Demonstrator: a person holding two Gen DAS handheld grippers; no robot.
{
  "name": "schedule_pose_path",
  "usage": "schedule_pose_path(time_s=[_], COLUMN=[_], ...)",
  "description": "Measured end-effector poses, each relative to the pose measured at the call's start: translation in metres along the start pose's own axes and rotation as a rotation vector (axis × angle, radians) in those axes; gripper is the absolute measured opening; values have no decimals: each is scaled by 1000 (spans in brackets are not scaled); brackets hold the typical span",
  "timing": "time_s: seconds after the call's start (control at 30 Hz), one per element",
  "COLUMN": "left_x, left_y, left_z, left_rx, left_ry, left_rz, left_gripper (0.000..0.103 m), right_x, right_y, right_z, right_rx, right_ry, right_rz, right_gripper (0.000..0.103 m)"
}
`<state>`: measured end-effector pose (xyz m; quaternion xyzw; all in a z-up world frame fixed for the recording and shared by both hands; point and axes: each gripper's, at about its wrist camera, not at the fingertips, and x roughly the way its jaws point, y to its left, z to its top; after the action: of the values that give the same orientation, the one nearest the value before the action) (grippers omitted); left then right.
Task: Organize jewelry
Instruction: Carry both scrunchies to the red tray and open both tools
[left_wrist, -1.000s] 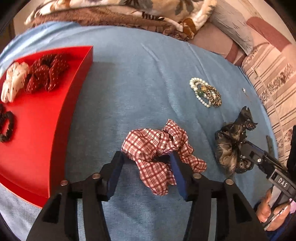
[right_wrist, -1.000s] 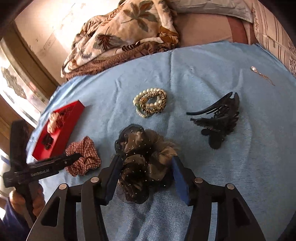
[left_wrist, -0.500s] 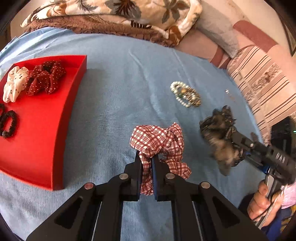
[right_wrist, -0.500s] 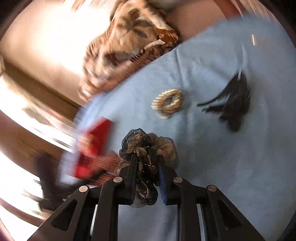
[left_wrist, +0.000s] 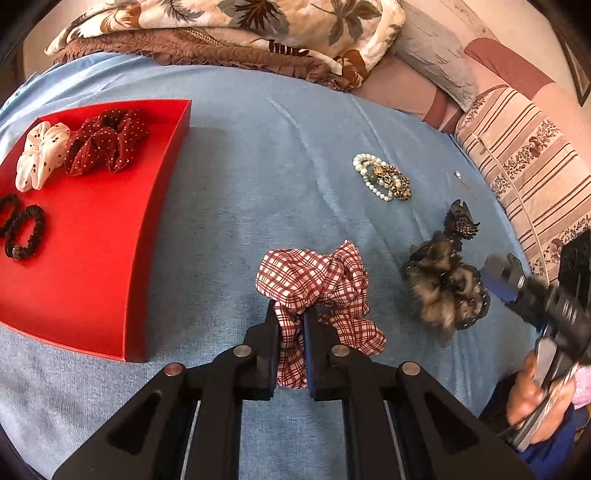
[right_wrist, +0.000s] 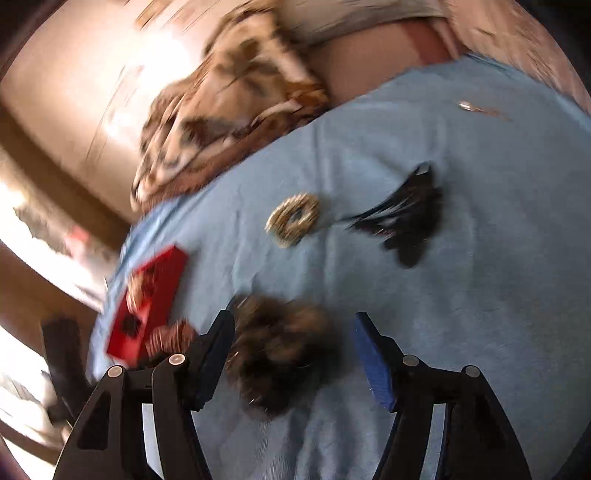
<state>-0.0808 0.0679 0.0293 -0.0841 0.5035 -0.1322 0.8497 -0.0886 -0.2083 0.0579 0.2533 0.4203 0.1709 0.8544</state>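
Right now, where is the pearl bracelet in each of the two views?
Left wrist view: the pearl bracelet lies right of centre, on the blue cover, beyond the plaid scrunchie.
Right wrist view: the bracelet is near the centre, blurred, just left of the black hair claw.
Shared landmark: the red tray, far to the left of the bracelet in both views.
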Motion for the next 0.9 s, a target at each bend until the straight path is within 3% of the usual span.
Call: schedule_pose_path(time_s=[0.1,0.2,0.23,0.27,0.3,0.33,0.37,0.5,0.6,0.7,0.77,0.9], left_x=[5,10,11,11,10,10,9,-14,-40,-64,-81,-106], left_y=[3,0,-2,-4,-4,-4,-1,9,19,33,46,80], left_z=[-3,-7,-9,-10,-11,-10,-10,-10,-9,-5,-2,10], left_rx=[-4,11,20,32,36,30,16,-26,-57,-91,-119,-181], left_ry=[14,20,15,6,6,11,23,-48,-105,-154,-192,-244], left_rz=[-26,-34,-27,-19,-19,-29,-39,-45,-94,-131,-134,-112], left_gripper=[30,37,36,36,22,9,6,6,6,6,6,6], right_x=[15,32,36,38,39,40,39,21,19,23,25,22], right_y=[10,15,18,19,18,17,12,-1,-20,-28,-21,9], right_z=[-13,-23,-26,-27,-26,-23,-20,-13,-13,-19,-19,-10], right_rx=[-46,-89,-112,-133,-147,-146,-129,17,243,399,427,352], right_ry=[42,65,66,65,68,78,82,66,88,106,117,141], right_rz=[-35,-85,-109,-133,-150,-150,-136,-5,232,410,450,438], right_gripper=[71,70,66,54,43,21,19,15,15,15,15,15])
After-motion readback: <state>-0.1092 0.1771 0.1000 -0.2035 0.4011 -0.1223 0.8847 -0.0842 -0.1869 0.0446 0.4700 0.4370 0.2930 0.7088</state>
